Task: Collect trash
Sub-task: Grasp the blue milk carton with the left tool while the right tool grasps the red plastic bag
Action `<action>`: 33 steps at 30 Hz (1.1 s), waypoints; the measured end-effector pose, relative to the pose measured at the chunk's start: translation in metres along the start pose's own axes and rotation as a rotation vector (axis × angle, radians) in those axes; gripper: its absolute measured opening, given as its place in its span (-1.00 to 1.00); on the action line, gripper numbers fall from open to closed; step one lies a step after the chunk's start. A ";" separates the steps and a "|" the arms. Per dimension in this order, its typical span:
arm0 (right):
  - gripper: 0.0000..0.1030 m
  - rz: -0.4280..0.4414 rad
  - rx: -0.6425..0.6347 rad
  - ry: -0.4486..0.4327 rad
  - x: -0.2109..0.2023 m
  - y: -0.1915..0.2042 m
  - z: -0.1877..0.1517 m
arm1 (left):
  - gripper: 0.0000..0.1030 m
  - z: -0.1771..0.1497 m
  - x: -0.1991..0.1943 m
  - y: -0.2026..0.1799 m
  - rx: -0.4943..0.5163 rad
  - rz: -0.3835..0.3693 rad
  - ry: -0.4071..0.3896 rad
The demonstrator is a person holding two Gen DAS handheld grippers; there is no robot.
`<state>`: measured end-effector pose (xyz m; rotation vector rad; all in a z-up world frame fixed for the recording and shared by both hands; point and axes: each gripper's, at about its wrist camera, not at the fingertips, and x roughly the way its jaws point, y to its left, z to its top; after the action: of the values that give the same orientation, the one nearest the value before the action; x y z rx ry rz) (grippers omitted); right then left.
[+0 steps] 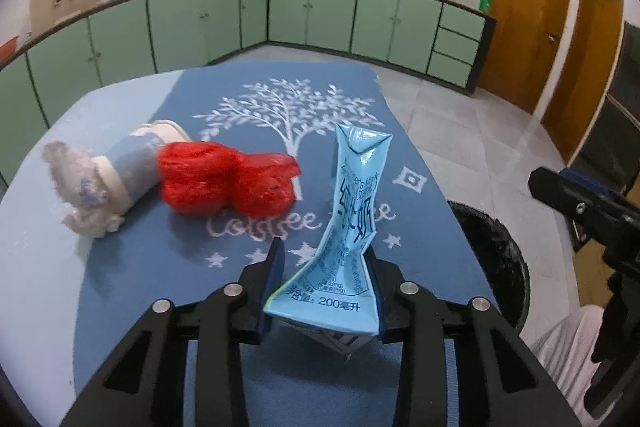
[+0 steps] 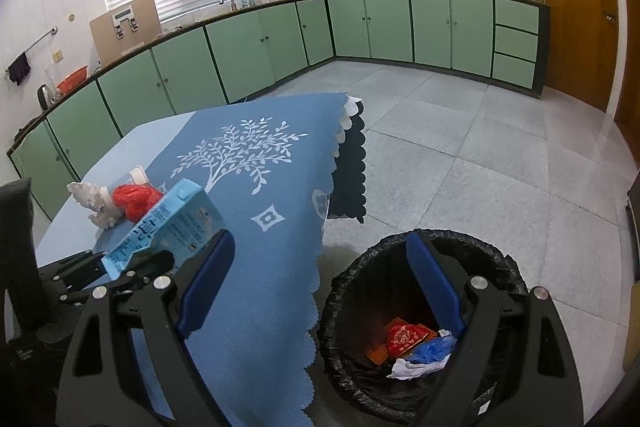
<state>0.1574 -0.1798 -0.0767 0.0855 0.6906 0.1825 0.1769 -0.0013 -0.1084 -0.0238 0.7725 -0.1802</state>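
Red bag point(image 1: 228, 179) and cup point(image 1: 132, 167) lie beyond the carton point(image 1: 344, 227) clamped in the left hand-held gripper point(image 1: 324, 267).

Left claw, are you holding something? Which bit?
Yes. The left claw pinches the crushed blue carton near its bottom end. The right claw is open and holds nothing.

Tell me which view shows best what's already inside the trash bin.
The right wrist view: it looks down into the black-lined trash bin, showing red, orange, blue and white scraps at its bottom. The left wrist view catches only part of the bin's rim past the table edge, nothing of its contents.
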 end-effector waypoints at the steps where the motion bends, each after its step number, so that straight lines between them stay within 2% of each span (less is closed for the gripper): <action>1: 0.66 0.002 -0.003 0.000 0.000 0.002 0.000 | -0.29 -0.001 -0.005 0.001 -0.006 0.005 -0.013; 9: 0.66 0.036 -0.029 -0.006 -0.001 0.020 0.004 | -0.29 -0.004 -0.054 0.021 -0.034 0.069 -0.107; 15: 0.66 0.093 -0.063 -0.003 0.009 0.052 0.009 | -0.29 -0.010 -0.073 0.060 -0.102 0.177 -0.122; 20: 0.63 0.144 -0.099 0.011 0.024 0.084 0.012 | -0.29 -0.012 -0.080 0.090 -0.146 0.235 -0.136; 27: 0.51 0.190 -0.160 0.039 0.052 0.126 0.018 | -0.29 -0.015 -0.084 0.102 -0.169 0.255 -0.153; 33: 0.42 0.209 -0.167 0.092 0.078 0.141 0.020 | -0.29 -0.015 -0.078 0.104 -0.178 0.248 -0.147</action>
<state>0.2094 -0.0265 -0.0904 -0.0110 0.7549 0.4454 0.1279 0.1145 -0.0745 -0.1082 0.6365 0.1250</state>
